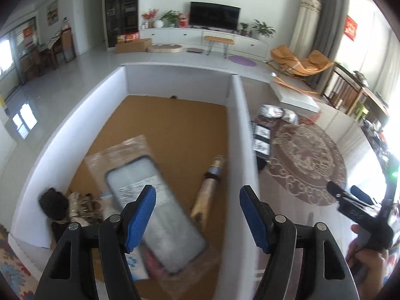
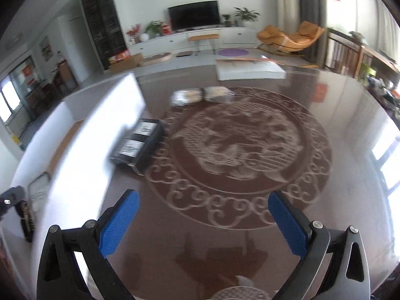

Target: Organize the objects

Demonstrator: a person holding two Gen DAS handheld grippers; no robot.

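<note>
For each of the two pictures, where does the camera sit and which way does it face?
Left wrist: on the left claw, facing down into the white box; its open fingers show, and a hand with the right claw.
Right wrist: on the right claw, facing down at the patterned table; its open fingers show.
Shared: box, black boxes, TV.
</note>
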